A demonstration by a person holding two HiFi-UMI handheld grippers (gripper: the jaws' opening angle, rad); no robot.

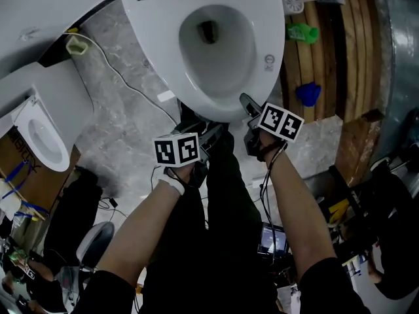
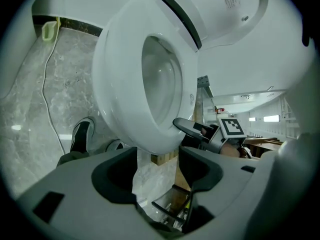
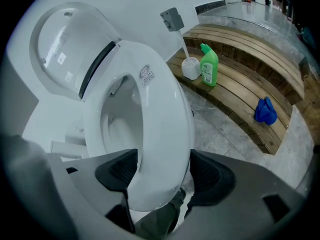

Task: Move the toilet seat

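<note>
A grey marbled floor (image 1: 124, 116) carries a white toilet at twelve o'clock of the head view, and the toilet seat (image 1: 160, 41) (image 2: 120, 84) (image 3: 165, 114) lies flat on its bowl under a raised lid. At six o'clock of the seat the left tool (image 1: 213, 135) (image 2: 157, 169) has its jaws spread and gripping nothing, just under the front rim, while at five o'clock the right tool (image 1: 249, 110) (image 3: 160, 171) is wide open astride that rim. Farther out, at two o'clock, a slatted wooden platform (image 1: 327, 57) bears a green bottle (image 1: 302, 33) (image 3: 210, 64) and a blue object (image 1: 308, 93) (image 3: 265, 111).
</note>
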